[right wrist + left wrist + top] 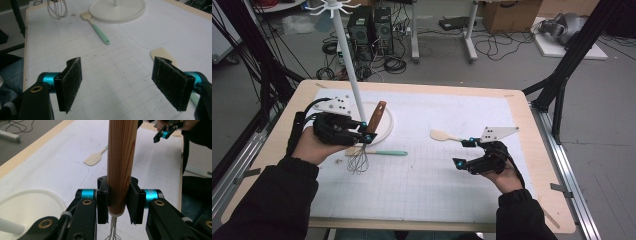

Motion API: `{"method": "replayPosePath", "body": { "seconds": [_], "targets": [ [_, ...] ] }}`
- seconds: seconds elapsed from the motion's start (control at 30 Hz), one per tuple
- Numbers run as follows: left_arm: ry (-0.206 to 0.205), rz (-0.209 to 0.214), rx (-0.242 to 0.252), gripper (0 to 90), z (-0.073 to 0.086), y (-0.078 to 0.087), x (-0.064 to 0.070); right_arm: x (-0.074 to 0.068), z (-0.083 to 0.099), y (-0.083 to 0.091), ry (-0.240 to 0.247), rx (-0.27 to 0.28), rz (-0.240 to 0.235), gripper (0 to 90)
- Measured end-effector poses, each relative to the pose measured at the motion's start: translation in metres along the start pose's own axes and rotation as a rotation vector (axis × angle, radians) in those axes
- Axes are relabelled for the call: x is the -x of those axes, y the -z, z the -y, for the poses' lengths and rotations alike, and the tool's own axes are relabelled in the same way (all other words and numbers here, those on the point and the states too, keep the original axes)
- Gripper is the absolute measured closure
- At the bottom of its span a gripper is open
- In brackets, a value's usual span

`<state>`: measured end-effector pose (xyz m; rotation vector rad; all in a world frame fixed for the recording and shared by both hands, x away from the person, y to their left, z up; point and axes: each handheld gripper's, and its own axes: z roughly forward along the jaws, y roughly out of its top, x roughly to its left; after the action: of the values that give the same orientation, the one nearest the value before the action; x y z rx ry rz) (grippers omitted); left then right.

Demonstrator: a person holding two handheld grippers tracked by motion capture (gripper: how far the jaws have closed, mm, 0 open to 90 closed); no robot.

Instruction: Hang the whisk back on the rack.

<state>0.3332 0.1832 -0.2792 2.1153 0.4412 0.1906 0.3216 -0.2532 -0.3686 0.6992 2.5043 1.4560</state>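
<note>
Left gripper jaws clamp whisk, brown wooden handle, wire loops; right gripper jaws apart

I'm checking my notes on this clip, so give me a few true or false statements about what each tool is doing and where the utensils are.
1. The left tool is shut on the wooden-handled wire whisk. True.
2. The right tool grips the cream spatula. False: its jaws stand open with nothing between them, and that spatula lies on the mat.
3. The mint-handled spatula lies flat on the white gridded mat. True.
4. The whisk hangs from the white hook stand. False: the left tool holds it up beside the pole.
</note>
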Motion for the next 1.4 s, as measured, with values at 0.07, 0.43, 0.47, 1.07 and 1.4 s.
{"method": "replayPosePath", "body": {
  "seconds": [0.07, 0.43, 0.47, 1.07, 1.4],
  "targets": [
    [0.007, -0.006, 0.013, 72.7, -0.001, 0.002, -0.003, 0.0, 0.001, 0.001, -0.006, 0.0, 0.007, 22.7],
    [0.059, -0.03, 0.087, 72.7, -0.008, 0.016, -0.023, 0.005, 0.006, 0.002, -0.018, 0.005, 0.023, 21.7],
    [0.062, -0.032, 0.096, 72.8, -0.009, 0.017, -0.025, 0.005, 0.007, 0.002, -0.016, 0.003, 0.024, 21.7],
    [0.121, -0.047, 0.236, 72.8, -0.02, 0.044, -0.052, 0.009, 0.015, 0.0, -0.037, -0.005, 0.036, 21.6],
    [0.135, -0.059, 0.287, 72.8, -0.032, 0.057, -0.062, 0.009, 0.015, 0.0, -0.033, -0.005, 0.036, 21.6]
  ]
}}
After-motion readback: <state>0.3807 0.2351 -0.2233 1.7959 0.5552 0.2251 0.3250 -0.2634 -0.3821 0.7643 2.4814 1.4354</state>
